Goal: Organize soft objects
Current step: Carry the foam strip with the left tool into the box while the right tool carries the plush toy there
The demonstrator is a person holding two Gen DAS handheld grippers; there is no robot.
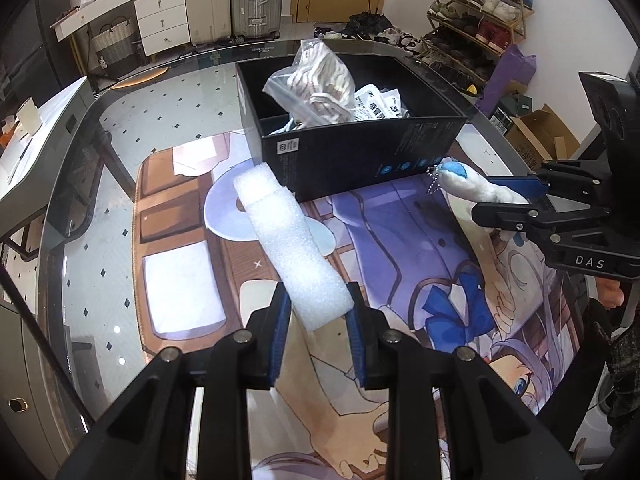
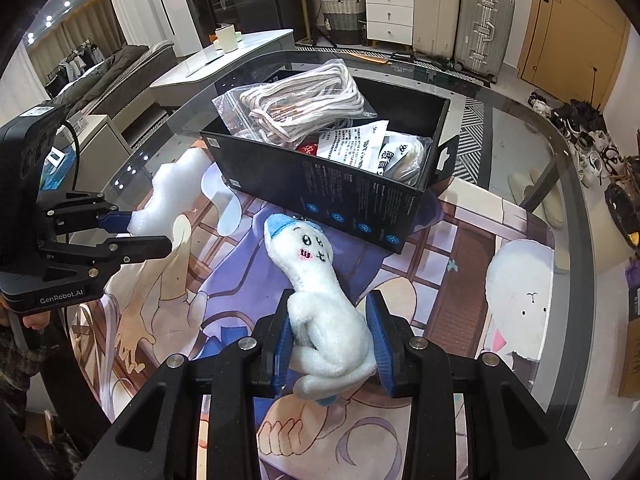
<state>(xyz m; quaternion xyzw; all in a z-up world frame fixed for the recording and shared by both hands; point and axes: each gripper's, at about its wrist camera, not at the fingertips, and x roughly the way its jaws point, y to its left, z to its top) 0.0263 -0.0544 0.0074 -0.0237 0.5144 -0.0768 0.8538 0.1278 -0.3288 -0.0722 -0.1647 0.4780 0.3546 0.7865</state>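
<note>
Left claw [image 1: 318, 312] grips foam strip [image 1: 290, 240]; right claw [image 2: 332, 340], marked "DAS", grips plush toy [image 2: 320, 300].

Ahead of both tools stood the black box [image 2: 320, 184], its near wall upright across the direct path. Its open top was partly filled: a bagged rope bundle [image 2: 304, 108] rose above the rim at the far left, paper packets [image 2: 356, 144] lay to the right. The printed mat [image 1: 400, 240] between tools and box lay unobstructed.
</note>
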